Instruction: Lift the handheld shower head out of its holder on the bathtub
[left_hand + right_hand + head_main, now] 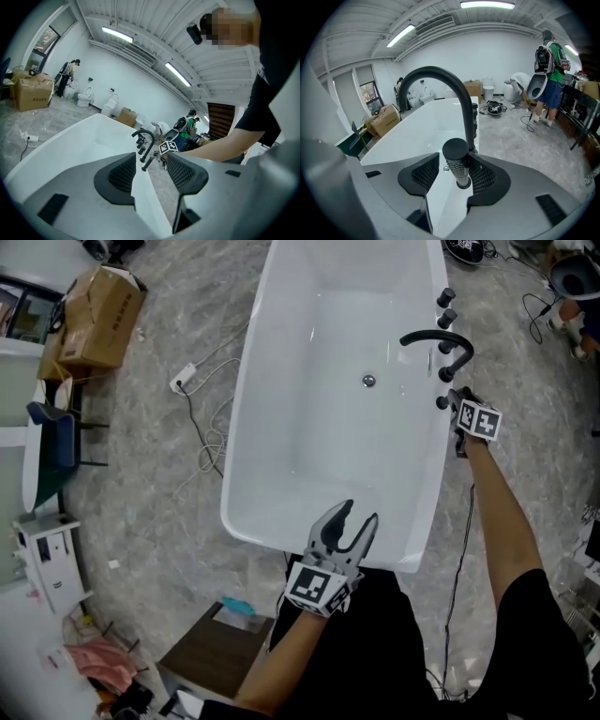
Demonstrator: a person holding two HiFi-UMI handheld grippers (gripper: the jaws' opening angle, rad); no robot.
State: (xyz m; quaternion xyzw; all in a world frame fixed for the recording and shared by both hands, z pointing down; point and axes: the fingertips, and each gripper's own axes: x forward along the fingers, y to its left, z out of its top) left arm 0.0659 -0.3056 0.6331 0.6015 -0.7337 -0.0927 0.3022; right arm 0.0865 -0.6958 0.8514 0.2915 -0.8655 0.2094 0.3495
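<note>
Currently, the left gripper (360,513) is held over the bathtub's (242,399) near rim, jaws wide, nothing gripped. At the right rim the right gripper (454,173) is set around the handheld shower head (455,159) — jaws apart, unclamped — which stands upright in its holder (463,183).

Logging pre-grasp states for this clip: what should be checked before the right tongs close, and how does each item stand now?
1. Shower head upright on the tub rim: ok.
2. Right tongs open, shower head between the pads, nearer the right-hand one: ok.
3. Spout clear of a straight lift: cannot tell; it rises just behind.
4. Hose free to follow: cannot tell; none is visible.
5. Left tongs open, empty, far off over the near rim: ok.
</note>
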